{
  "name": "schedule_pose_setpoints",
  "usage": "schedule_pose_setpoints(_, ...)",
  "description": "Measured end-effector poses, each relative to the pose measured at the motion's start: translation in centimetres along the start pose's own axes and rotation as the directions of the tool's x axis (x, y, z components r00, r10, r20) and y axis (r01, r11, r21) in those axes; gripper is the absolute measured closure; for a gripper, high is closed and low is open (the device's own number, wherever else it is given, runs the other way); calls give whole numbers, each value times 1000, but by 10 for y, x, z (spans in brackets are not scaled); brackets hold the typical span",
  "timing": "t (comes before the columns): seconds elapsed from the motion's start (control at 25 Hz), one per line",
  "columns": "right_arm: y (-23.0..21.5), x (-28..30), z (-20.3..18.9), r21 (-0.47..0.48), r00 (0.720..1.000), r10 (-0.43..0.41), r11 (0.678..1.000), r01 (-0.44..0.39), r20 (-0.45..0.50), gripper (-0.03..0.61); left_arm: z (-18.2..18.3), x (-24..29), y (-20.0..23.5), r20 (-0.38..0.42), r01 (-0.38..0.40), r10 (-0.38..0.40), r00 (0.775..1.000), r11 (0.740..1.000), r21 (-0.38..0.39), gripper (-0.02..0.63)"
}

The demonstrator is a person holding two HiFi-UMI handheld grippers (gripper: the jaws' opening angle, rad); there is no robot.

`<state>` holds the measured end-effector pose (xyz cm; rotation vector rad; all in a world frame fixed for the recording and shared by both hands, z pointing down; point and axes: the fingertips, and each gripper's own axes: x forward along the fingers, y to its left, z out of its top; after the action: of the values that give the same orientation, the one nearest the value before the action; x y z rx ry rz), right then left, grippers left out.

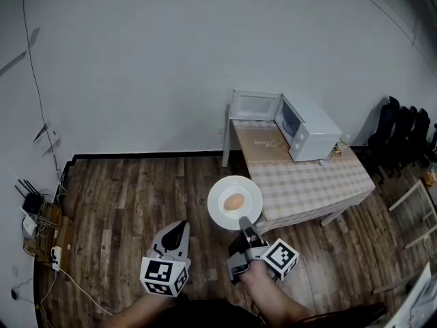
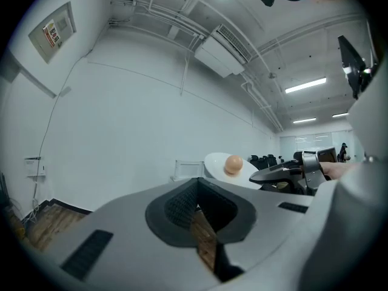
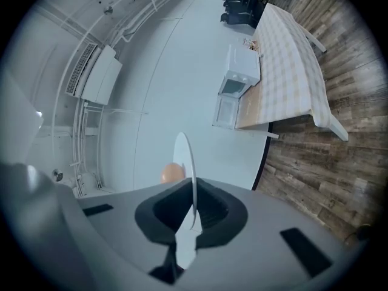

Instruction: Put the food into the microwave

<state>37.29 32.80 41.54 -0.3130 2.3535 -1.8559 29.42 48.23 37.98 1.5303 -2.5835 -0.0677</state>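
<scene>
Right gripper (image 1: 244, 225) jaws clamp the plate (image 1: 217, 209) rim; left gripper (image 1: 179, 228) jaws together, empty. We must carry it level to the far microwave (image 1: 308, 130), food (image 1: 233, 201) centred.

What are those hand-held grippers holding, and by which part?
The right hand-held gripper pinches the plate by its near rim, with the food lying on it. The left hand-held gripper is shut and holds nothing.

White plate (image 1: 216, 198), pale orange food (image 1: 233, 201), white microwave (image 1: 311, 132), faintly checked beige-and-white tablecloth (image 1: 311, 183), perhaps pink-tinged, dark brown plank floor (image 1: 123, 203), white wall (image 1: 171, 60)
</scene>
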Motion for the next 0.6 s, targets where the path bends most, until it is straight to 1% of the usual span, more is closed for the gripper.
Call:
schedule_pose_setpoints(0.12, 7, 10, -13, 7, 1000, 14, 1000, -14, -2, 561, -2, -4, 9, -2, 7, -7, 1000, 1000, -17, 606)
schedule_pose_setpoints(0.32, 8, 24, -34, -1, 1000, 2, 1000, -2, -1, 561, -1, -8, 32, 19, 23, -22, 1000, 999, -30, 606)
schedule_pose_setpoints(0.48, 9, 34, -53, -27, 1000, -13, 1000, 13, -6, 561, -4, -12, 56, 35, 27, -26, 999, 999, -44, 606)
schedule_pose_setpoints(0.6, 11, 41, -61, -17, 1000, -13, 1000, 13, 6, 561, -4, -11, 69, 35, 38, -37, 999, 998, -43, 606)
